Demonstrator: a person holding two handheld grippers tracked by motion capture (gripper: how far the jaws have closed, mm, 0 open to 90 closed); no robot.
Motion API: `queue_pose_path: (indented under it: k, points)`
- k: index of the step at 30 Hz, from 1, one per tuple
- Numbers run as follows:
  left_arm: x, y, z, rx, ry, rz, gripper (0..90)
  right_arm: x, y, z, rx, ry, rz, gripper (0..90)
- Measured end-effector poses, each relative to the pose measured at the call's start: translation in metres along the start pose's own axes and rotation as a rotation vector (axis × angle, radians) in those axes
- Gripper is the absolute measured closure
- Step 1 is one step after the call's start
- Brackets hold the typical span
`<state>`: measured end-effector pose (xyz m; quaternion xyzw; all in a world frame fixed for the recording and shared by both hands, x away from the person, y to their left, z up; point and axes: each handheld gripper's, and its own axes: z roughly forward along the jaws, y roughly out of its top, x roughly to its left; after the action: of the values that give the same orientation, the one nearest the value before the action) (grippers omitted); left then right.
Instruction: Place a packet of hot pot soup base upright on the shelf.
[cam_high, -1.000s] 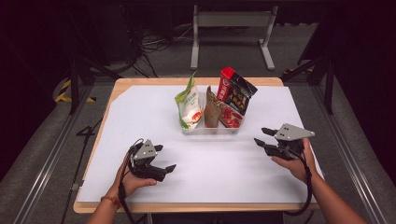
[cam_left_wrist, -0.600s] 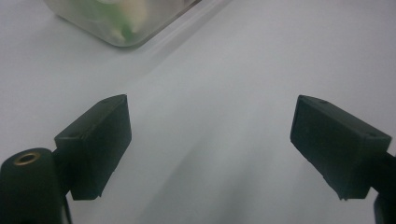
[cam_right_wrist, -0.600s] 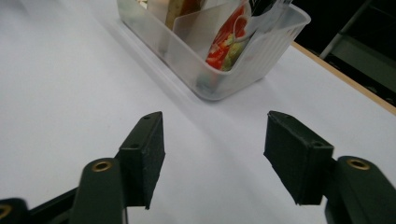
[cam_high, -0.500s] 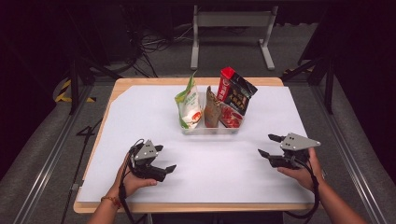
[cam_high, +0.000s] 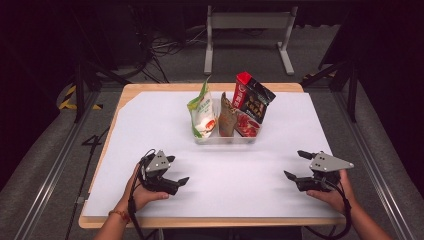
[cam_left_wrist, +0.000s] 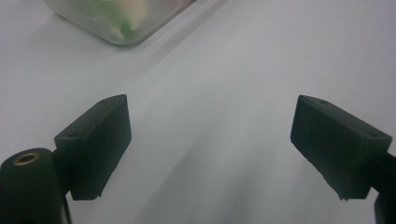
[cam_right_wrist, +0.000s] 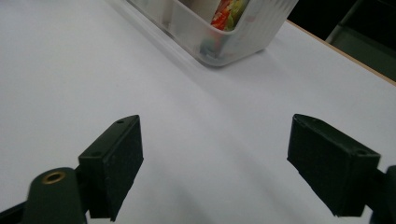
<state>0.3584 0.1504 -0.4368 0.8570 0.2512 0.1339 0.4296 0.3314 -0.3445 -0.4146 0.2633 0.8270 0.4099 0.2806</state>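
Note:
A clear plastic bin (cam_high: 225, 140) stands mid-table and holds three snack packets upright: a green and white one (cam_high: 202, 112), a brown one (cam_high: 226, 117) and a red and black one (cam_high: 252, 102). My left gripper (cam_high: 177, 170) rests low near the front left, open and empty, with a corner of the bin (cam_left_wrist: 116, 35) ahead of it. Near the front right, my right gripper (cam_high: 297, 165) is open with nothing between its jaws, which have just been opening. The bin (cam_right_wrist: 224, 44) lies ahead of it, well apart.
A white sheet (cam_high: 150, 125) covers the wooden table (cam_high: 125, 92), whose edges show at the back and front. Dark floor, cables and a metal stand lie beyond the far edge. Both forearms enter from the bottom.
My right gripper has moved toward the front edge and sunk closer to the table, and its jaws have spread wider. The left gripper has stayed put.

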Motion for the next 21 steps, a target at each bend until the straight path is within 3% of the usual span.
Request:
queue_pose_path:
  k: [9,21]
  points:
    - [0.001,0.000,-0.001,-0.006,0.005,-0.002,13.2,-0.003,-0.012,-0.012,-0.017,-0.013,0.019,14.7]
    - [0.003,0.002,-0.002,-0.008,0.014,0.004,13.1,-0.005,-0.031,-0.024,-0.009,-0.062,0.083,11.8]
